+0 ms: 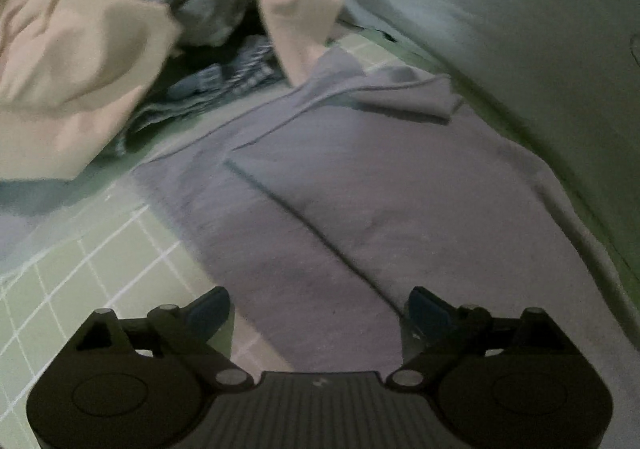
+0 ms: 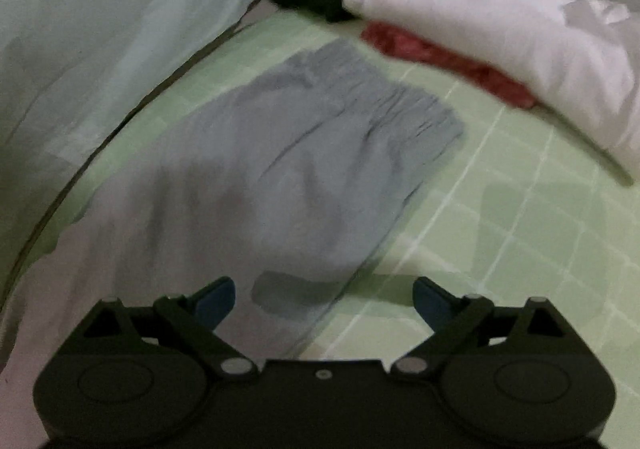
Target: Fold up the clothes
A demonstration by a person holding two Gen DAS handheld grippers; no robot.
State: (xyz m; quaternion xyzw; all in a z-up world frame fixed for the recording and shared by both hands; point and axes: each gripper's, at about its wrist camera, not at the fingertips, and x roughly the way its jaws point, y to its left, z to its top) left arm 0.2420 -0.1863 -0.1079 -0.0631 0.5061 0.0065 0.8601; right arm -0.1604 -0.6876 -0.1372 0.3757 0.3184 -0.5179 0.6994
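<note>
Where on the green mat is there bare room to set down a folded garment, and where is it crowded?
Free: the mat right of the grey trousers, below the white bundle; a smaller patch left of the trousers, under the beige heap. Crowded: the far side, with the heap, dark clothes and red cloth.

No text or label can be read anywhere

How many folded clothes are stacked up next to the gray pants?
2 that show: a white folded piece on top, and a red one under it, beyond the gray pants on the green mat. More may be hidden beneath or behind.
</note>
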